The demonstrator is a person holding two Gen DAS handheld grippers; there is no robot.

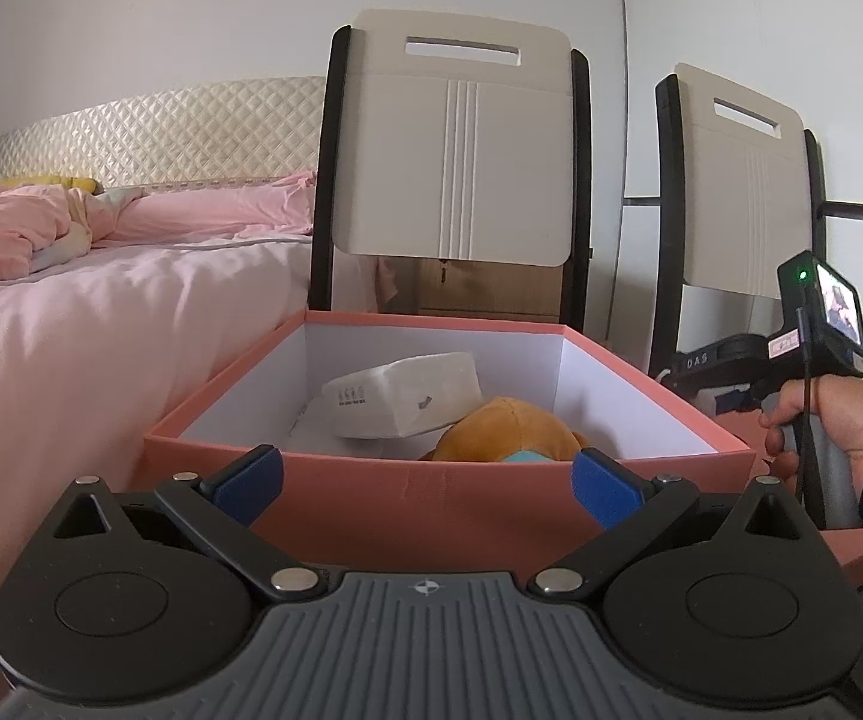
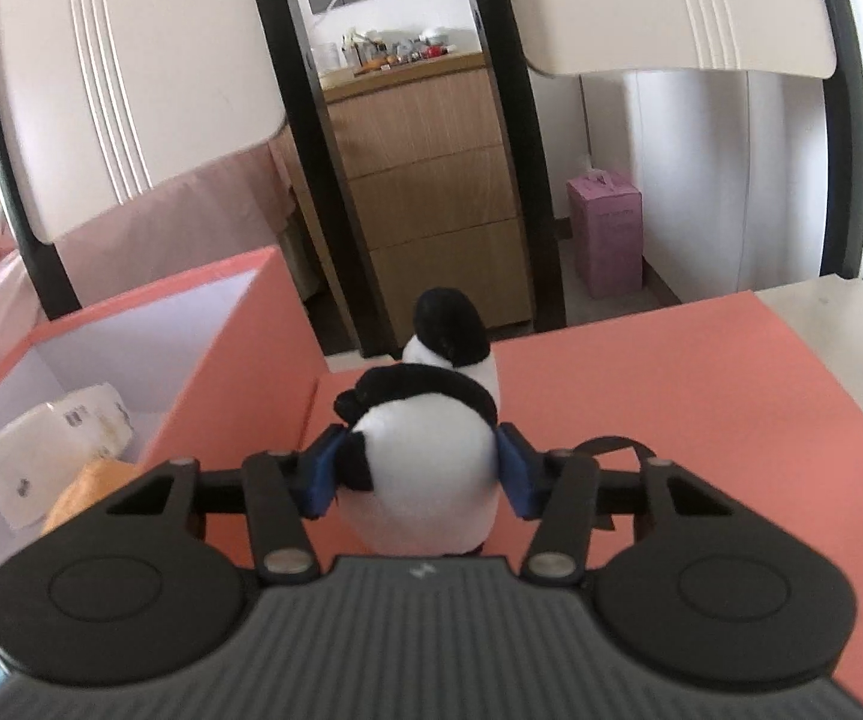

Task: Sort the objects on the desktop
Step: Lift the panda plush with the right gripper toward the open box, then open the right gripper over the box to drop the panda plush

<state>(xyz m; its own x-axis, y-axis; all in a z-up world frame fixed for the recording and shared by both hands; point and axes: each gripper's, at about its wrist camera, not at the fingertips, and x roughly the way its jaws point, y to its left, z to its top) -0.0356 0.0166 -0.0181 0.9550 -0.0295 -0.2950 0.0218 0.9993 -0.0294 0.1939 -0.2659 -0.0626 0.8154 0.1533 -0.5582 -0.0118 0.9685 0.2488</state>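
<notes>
My right gripper (image 2: 422, 468) pinches a black-and-white panda plush (image 2: 425, 456) between its blue pads (image 2: 518, 474), holding it over the salmon lid (image 2: 701, 396) that lies flat just beside the open salmon box (image 2: 239, 336). My left gripper (image 1: 425, 477) is spread wide with nothing between its fingers, facing the near wall of that box, where a white tissue pack (image 1: 401, 396) leans over an orange plush toy (image 1: 509, 429). Two cream chair backs (image 1: 461, 138) stand behind the box, and a bed with pink bedding (image 1: 101, 300) lies to its left.
</notes>
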